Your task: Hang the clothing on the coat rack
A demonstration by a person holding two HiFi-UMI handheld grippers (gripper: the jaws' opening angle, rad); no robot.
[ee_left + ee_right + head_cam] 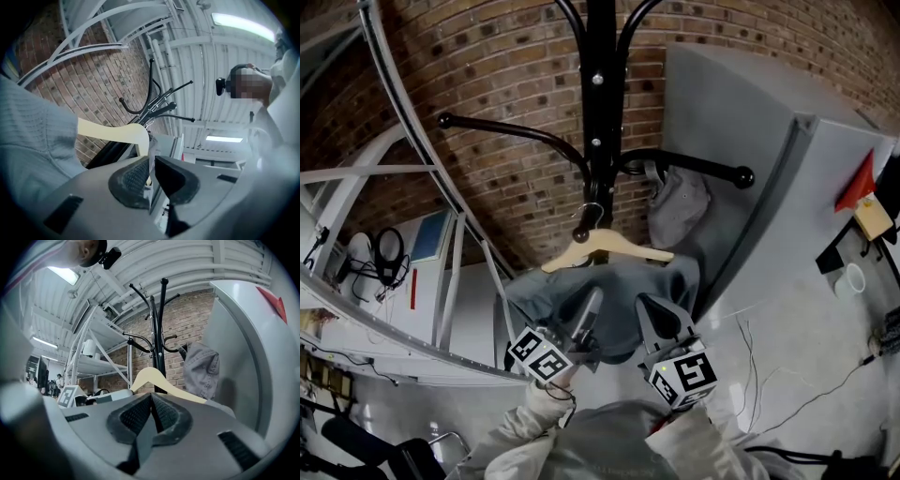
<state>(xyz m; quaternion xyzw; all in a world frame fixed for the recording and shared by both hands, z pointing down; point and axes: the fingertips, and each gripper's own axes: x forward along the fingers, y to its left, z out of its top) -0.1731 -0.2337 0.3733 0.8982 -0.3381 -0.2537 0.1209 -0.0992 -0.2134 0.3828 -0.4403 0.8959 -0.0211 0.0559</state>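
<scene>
Brick wall (506, 94) behind black coat rack (600, 112). Head view: wooden hanger (605, 246) w/ blue-grey garment (628, 291) sits just in front of rack pole; can't tell if hook is on a peg. Grey cap (680, 202) on rack's right arm. Left gripper (589, 307) & right gripper (656, 314) below rack, both at garment. Left gripper view: jaws narrow, thin fabric edge pinched. Right gripper view: jaws closed on garment fold, rack straight ahead.
</scene>
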